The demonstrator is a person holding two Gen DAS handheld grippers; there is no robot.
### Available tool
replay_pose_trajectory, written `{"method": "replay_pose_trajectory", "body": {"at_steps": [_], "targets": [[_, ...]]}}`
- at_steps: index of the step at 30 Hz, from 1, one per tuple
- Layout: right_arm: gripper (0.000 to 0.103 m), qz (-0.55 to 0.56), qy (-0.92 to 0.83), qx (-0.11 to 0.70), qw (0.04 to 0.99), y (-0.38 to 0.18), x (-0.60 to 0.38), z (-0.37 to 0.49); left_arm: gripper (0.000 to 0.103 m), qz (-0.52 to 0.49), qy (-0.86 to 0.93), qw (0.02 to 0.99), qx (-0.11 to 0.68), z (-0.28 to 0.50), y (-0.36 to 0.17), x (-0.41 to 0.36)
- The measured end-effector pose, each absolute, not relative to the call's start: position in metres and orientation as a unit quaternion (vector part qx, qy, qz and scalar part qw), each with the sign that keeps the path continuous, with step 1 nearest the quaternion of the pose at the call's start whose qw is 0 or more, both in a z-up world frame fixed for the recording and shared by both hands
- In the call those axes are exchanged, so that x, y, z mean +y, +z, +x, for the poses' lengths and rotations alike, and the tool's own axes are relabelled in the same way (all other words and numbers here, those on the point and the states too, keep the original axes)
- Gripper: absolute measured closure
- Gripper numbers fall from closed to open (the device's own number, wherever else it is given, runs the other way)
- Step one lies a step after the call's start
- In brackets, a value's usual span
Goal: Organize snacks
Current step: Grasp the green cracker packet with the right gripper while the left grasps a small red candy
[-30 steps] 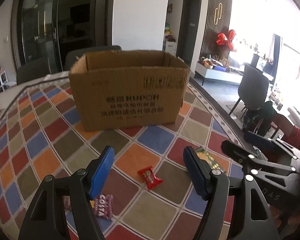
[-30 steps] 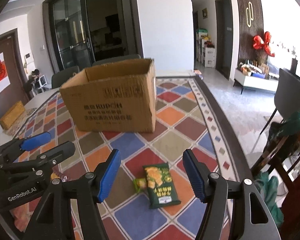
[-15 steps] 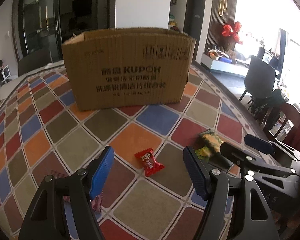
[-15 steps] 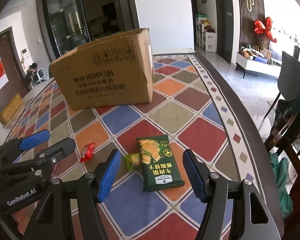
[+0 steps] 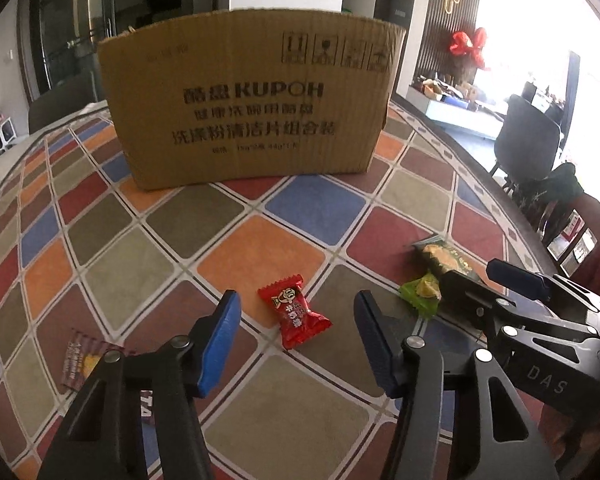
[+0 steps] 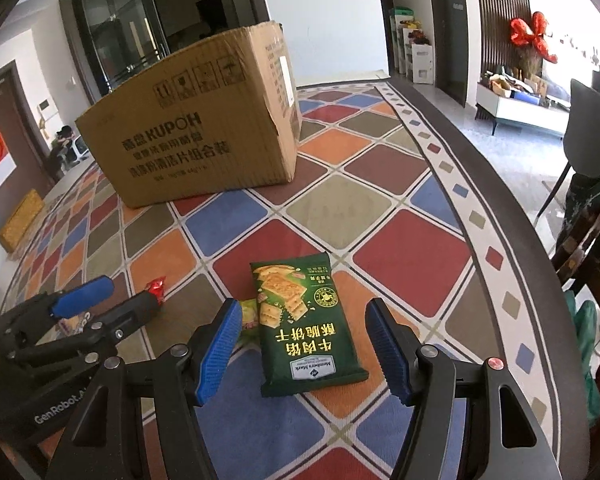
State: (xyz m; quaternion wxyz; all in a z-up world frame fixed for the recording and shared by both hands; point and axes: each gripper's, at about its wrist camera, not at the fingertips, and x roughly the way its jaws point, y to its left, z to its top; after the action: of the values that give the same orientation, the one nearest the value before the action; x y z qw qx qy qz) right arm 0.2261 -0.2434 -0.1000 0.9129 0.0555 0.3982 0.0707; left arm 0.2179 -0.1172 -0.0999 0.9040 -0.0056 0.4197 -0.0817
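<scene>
A red candy packet [image 5: 294,312] lies on the patterned tablecloth, between the open jaws of my left gripper [image 5: 296,344], low over the cloth. A green cracker pack [image 6: 304,320] lies between the open jaws of my right gripper [image 6: 304,348]; it also shows in the left wrist view [image 5: 444,258]. A small light-green packet [image 5: 420,294] lies beside it, also in the right wrist view [image 6: 249,316]. A dark red wrapper [image 5: 82,362] lies left of my left gripper. The brown cardboard box [image 5: 252,100] stands behind; its inside is hidden.
The round table's dark edge [image 6: 512,208] curves along the right. Chairs [image 5: 528,140] stand beyond it. The other gripper shows in each view: the right one [image 5: 512,280] and the left one [image 6: 84,294]. The red candy [image 6: 156,286] lies beside the left gripper's finger.
Both grippers have dropped lower and closer to the table. The red candy now sits between the left jaws and the cracker pack between the right jaws. Both stay open.
</scene>
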Motion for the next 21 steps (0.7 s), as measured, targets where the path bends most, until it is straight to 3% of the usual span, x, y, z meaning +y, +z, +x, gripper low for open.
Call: {"method": "replay_pose_trajectory", "body": {"at_steps": [14, 21], "targets": [[0.039, 0.059, 0.083, 0.409, 0.907, -0.108, -0.241, 0.232, 0.062, -0.010, -0.081, 0.895, 0.439, 0.227, -0.114, -0.115], [0.055, 0.067, 0.095, 0.411, 0.904, -0.108, -0.238, 0.232, 0.071, -0.006, -0.085, 0.895, 0.439, 0.229, -0.115, -0.115]]}}
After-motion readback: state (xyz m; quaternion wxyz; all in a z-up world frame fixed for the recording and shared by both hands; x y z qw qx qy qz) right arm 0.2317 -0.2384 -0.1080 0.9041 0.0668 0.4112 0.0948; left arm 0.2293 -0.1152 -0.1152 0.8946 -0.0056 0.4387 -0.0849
